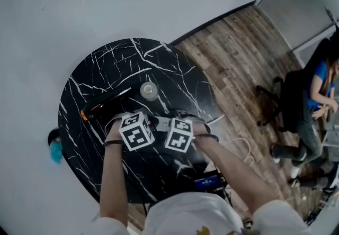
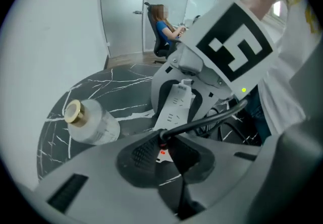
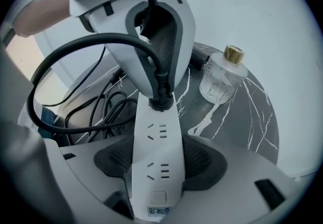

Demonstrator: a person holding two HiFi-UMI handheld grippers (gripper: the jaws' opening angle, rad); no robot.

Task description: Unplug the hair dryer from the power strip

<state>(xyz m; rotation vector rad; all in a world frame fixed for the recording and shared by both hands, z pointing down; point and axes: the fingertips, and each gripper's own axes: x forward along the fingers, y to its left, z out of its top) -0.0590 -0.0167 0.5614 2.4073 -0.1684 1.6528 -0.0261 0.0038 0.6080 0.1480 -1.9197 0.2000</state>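
Toward the left edge of the round black marble table (image 1: pixel 106 64) lies the hair dryer (image 1: pixel 103 104), dark with an orange end, its length slanting up toward the table's middle; just right of it, near the centre, stands a clear glass bottle (image 1: pixel 149 91) with a gold cap. Nearer the front edge the left gripper (image 2: pixel 164 155) points steeply down, its jaws narrowed onto the black plug (image 2: pixel 162 140); the ribbed pads press it from both sides, and the black cord (image 2: pixel 212 117) runs off from it to the right. The plug (image 3: pixel 160 98) looks to be seated in the end socket of the white power strip (image 3: pixel 155 137), though where they meet is partly hidden, so this is not certain. The strip lies flat on the table between the two grippers. At its other end the right gripper (image 3: pixel 157 160) also points steeply down, its jaws closed on the strip's sides near the switch. More dark cable is coiled at the table's front right edge; well beyond the table, on the wooden floor (image 1: pixel 238 48), a person (image 1: pixel 318 91) sits in a dark chair.
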